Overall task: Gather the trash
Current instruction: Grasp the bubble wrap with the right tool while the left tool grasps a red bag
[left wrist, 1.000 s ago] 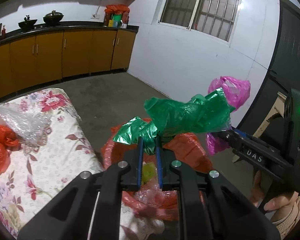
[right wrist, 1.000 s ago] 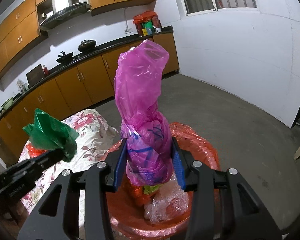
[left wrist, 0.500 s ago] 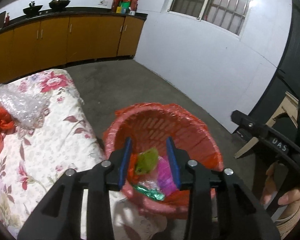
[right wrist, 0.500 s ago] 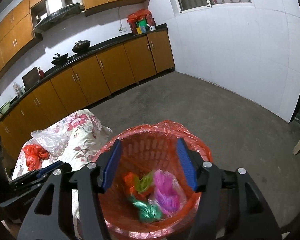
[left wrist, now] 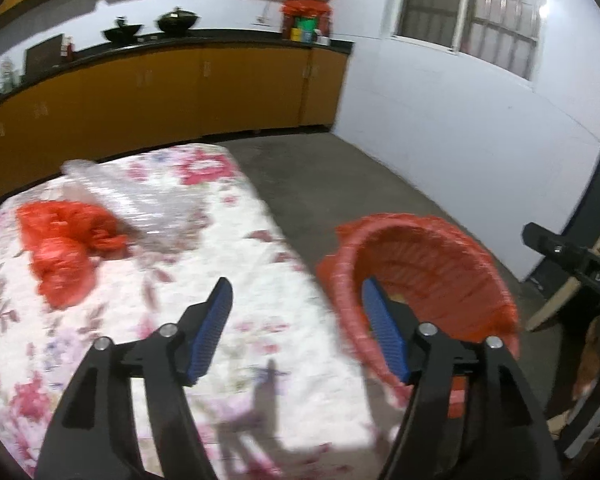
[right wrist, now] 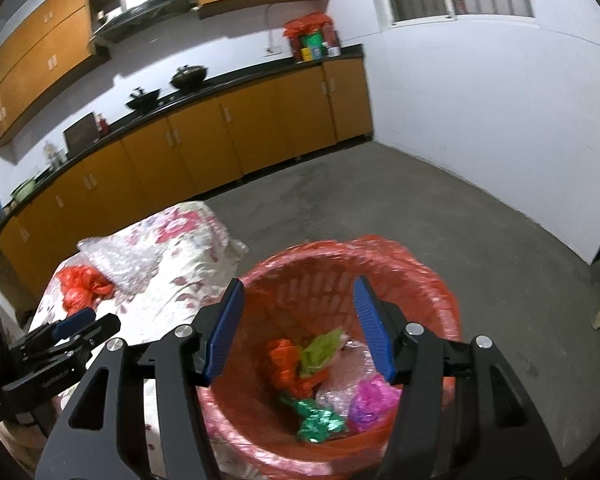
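Note:
A red basket lined with a red bag (right wrist: 428,280) stands on the floor beside the table; it also shows in the left wrist view (left wrist: 452,248). Inside it lie a green bag (right wrist: 320,420), a pink bag (right wrist: 370,402), an orange wrapper (right wrist: 286,364) and other scraps. My right gripper (right wrist: 298,320) is open and empty above the basket. My left gripper (left wrist: 296,320) is open and empty over the table's right edge. Red bags (left wrist: 60,248) and a clear bubble wrap sheet (left wrist: 140,196) lie on the floral tablecloth (left wrist: 240,340), ahead and left of the left gripper.
Orange kitchen cabinets (right wrist: 240,128) with a dark counter and pots run along the far wall. Bare concrete floor (right wrist: 420,208) lies beyond the basket. A white wall with a barred window (left wrist: 480,20) is on the right. A pale chair leg (left wrist: 560,300) stands at far right.
Both grippers opened and dropped the green and pink bags into the basket. The left gripper has since swung left toward the table, and its jaws have widened.

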Action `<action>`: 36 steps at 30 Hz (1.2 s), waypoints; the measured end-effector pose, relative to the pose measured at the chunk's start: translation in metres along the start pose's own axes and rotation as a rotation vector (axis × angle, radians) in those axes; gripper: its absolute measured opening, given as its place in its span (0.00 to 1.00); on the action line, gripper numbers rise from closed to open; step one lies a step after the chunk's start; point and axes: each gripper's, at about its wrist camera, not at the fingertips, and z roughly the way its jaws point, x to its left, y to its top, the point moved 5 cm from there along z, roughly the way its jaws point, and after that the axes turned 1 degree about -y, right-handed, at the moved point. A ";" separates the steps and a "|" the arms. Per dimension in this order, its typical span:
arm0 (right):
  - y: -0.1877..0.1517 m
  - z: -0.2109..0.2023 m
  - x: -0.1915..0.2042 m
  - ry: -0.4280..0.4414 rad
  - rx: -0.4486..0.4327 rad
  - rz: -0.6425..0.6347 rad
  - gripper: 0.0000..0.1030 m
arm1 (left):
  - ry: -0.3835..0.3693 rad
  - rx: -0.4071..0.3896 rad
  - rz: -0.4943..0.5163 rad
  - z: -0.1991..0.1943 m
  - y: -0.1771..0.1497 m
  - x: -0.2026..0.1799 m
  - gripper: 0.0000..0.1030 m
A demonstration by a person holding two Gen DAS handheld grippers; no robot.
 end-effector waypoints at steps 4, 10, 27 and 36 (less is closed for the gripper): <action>0.000 0.014 0.041 0.067 0.021 -0.062 0.56 | 0.115 -0.019 -0.025 -0.010 -0.004 0.041 0.75; 0.000 0.047 0.122 0.211 0.055 -0.157 0.56 | 0.286 -0.035 -0.132 -0.026 -0.011 0.121 0.80; -0.019 0.193 0.287 0.320 0.193 -0.379 0.55 | 0.452 -0.083 -0.363 -0.054 -0.030 0.262 0.82; -0.030 0.223 0.288 0.290 0.263 -0.379 0.16 | 0.418 -0.077 -0.387 -0.041 -0.033 0.276 0.82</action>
